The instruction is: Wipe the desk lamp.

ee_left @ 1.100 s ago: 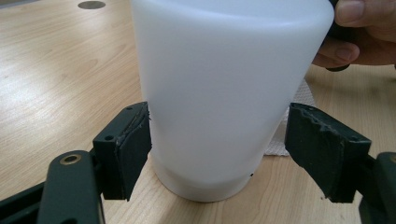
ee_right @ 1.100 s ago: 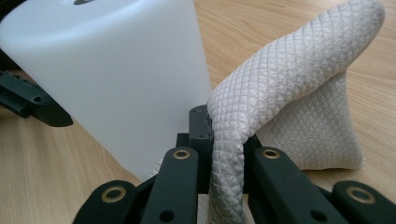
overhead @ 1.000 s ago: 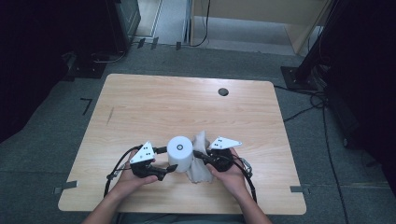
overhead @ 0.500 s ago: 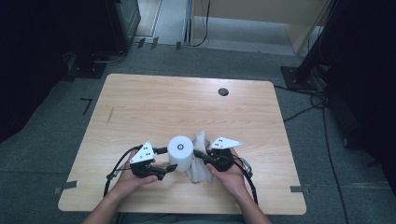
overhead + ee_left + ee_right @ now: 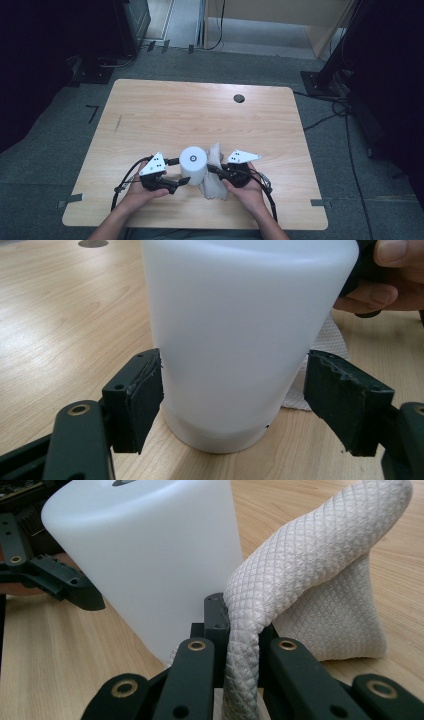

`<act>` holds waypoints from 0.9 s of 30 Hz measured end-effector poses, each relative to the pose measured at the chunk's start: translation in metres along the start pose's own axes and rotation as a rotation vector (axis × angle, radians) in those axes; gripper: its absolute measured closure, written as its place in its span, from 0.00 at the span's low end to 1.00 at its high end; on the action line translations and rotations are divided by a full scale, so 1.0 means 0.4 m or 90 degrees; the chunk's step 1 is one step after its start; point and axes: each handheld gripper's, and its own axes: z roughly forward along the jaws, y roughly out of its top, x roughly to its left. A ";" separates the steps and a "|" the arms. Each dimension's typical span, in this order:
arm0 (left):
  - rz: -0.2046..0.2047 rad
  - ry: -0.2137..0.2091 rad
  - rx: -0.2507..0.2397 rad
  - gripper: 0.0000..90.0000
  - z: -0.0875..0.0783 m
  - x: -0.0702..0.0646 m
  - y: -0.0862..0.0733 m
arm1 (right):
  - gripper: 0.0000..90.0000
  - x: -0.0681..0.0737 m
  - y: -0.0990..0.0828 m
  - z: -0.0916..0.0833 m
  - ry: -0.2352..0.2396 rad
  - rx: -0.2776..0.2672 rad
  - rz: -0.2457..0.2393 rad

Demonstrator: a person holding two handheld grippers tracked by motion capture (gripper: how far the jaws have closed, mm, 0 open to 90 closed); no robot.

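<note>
I have a white plastic cup (image 5: 193,165) standing upside down on the table (image 5: 200,115), near the front edge, between my two hands. My left gripper (image 5: 235,400) has its fingers (image 5: 135,400) around the lower part of the cup; one finger touches the wall, the other stands a little off it, so I cannot tell if the grip is firm. My right gripper (image 5: 237,630) has its fingers closed tight on a fold of the white cloth (image 5: 320,580), which lies just beside the cup and leans on it. I judge the preparing is done: cup steadied, cloth picked up. The wiping of the cup itself is not yet begun, I think.
</note>
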 end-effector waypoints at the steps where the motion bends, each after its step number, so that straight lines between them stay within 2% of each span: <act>1: 0.001 -0.001 0.000 0.27 0.000 0.000 0.000 | 0.95 0.001 -0.001 -0.001 -0.001 0.000 -0.001; 4: 0.000 0.000 -0.001 0.26 0.000 -0.001 0.001 | 0.95 0.006 -0.003 -0.003 -0.004 0.001 -0.006; 8: -0.006 0.012 -0.012 0.25 -0.004 -0.007 0.011 | 0.94 0.010 0.001 -0.005 -0.029 0.007 -0.033; 13: -0.022 0.031 -0.032 0.19 -0.008 -0.030 0.031 | 0.93 0.000 0.010 -0.011 -0.038 -0.016 -0.003; 15: -0.030 0.045 -0.031 0.18 -0.006 -0.039 0.038 | 0.93 -0.002 0.013 -0.007 -0.038 -0.017 -0.002; 17: -0.045 0.060 -0.016 0.16 -0.001 -0.045 0.045 | 0.93 -0.001 0.015 -0.001 -0.040 -0.018 -0.006; 19: -0.066 0.060 -0.019 0.15 0.002 -0.051 0.049 | 0.93 0.001 0.016 0.002 -0.039 -0.016 -0.005; 24: -0.081 0.084 -0.019 0.11 0.012 -0.063 0.063 | 0.93 0.002 0.017 0.006 -0.038 -0.016 -0.009; 27: -0.075 0.109 -0.010 0.10 0.023 -0.071 0.069 | 0.94 0.006 0.015 0.010 -0.030 -0.013 -0.013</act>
